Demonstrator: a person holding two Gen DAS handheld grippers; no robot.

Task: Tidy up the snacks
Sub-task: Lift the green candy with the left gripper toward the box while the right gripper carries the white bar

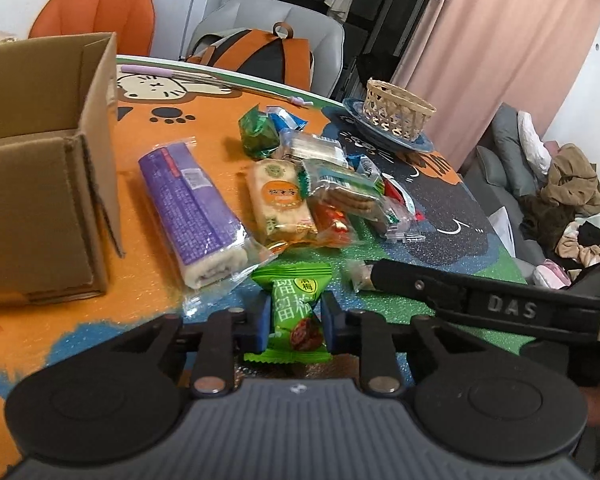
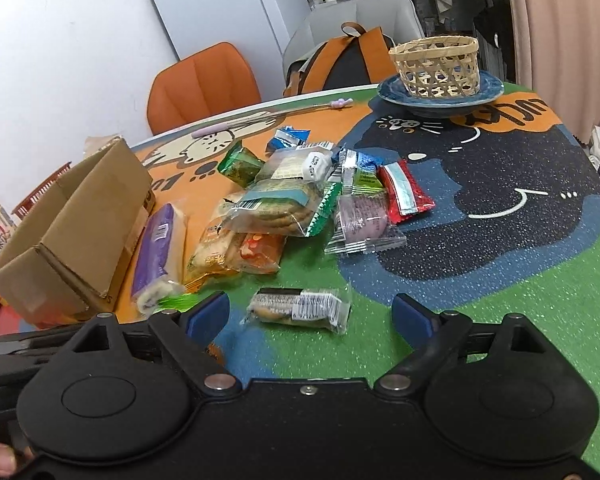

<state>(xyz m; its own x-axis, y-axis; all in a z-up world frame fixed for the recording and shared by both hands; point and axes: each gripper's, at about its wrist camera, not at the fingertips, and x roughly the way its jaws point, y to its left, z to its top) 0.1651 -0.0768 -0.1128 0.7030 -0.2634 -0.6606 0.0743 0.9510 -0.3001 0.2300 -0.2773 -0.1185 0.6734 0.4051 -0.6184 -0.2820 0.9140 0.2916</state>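
Left wrist | fingers [image 1: 265, 320] clamp green plum packet [image 1: 295, 314]; right gripper [image 2: 314, 316] wide, cookie packet [image 2: 300, 309] between

1. Cardboard box [image 1: 40, 168]: cut off by the left wrist view's left edge at nine o'clock; its inside is not visible.
2. Green snack packet [image 1: 292, 308]: both sides covered by the left gripper's [image 1: 294, 316] blue pads.
3. Small wrapped snack [image 1: 360, 276]: half hidden behind the right gripper's arm at three o'clock.
4. Print on the pile's wrappers: too small to read.
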